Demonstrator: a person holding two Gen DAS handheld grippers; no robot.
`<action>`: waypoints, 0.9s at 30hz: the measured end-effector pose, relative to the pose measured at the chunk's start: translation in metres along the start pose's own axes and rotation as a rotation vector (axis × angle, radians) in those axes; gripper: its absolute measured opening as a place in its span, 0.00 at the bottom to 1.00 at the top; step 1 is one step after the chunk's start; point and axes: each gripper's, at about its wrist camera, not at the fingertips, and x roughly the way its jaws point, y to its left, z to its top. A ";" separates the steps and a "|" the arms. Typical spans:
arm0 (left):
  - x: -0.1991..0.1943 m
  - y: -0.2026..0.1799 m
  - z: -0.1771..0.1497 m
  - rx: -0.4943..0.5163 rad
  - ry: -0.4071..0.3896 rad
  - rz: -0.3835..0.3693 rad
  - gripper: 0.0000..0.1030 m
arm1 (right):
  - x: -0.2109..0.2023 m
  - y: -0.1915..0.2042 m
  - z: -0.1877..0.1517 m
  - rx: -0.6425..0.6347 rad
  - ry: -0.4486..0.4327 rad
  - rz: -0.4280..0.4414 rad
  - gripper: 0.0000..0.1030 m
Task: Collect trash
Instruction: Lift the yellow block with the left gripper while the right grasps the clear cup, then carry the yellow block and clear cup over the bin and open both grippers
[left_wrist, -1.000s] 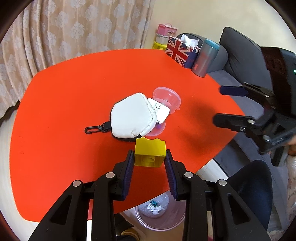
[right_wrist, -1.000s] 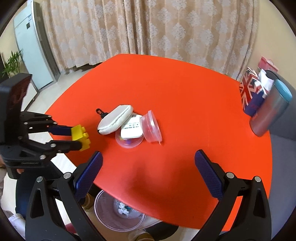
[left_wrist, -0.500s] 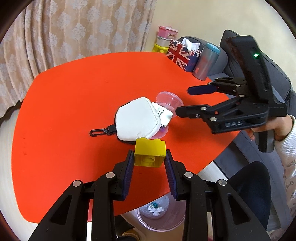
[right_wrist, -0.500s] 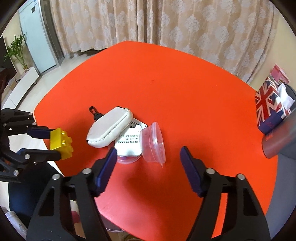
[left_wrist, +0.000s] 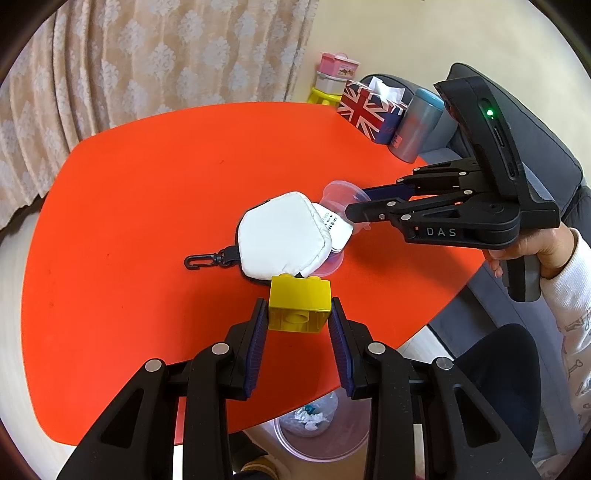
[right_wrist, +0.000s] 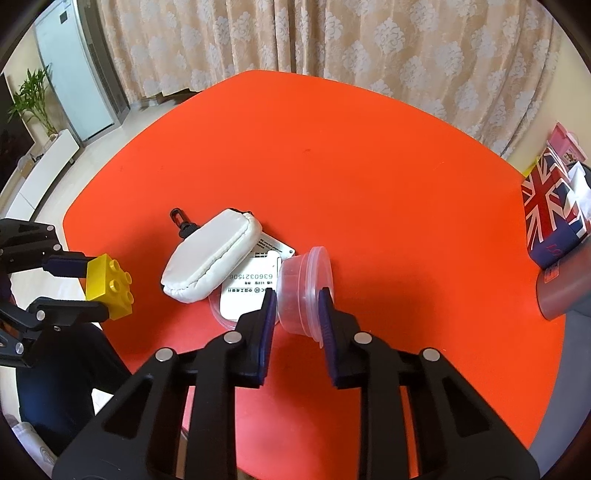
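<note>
Right gripper (right_wrist: 297, 295) is closing its jaws around the clear plastic tub (right_wrist: 305, 291) lying tipped on the orange table (right_wrist: 369, 177), while the left gripper (left_wrist: 297, 320) pinches a yellow toy brick (left_wrist: 298, 309), so I'd bet that slick, thin wall squirts out or crumples.

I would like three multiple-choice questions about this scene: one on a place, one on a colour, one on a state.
1. Where is the clear plastic waste bin?
A. on the table
B. on the floor below the table edge
C. on the sofa

2. What colour is the plastic brick in the left tongs?
A. yellow
B. green
C. blue

3. How does the small clear plastic cup lie?
A. upright
B. upside down
C. on its side

Key: 1 B, seen under the red table's rim; 2 A, plainly yellow; 3 C, its mouth faces sideways between the closing right tongs.
</note>
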 end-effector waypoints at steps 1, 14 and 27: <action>0.000 0.000 0.000 0.000 0.000 0.000 0.32 | -0.001 0.001 -0.001 0.000 -0.006 -0.002 0.22; -0.008 -0.011 0.000 0.035 -0.003 -0.011 0.32 | -0.055 0.010 -0.017 0.036 -0.084 -0.024 0.22; -0.029 -0.040 -0.007 0.101 -0.014 -0.036 0.32 | -0.112 0.038 -0.063 0.050 -0.129 0.019 0.22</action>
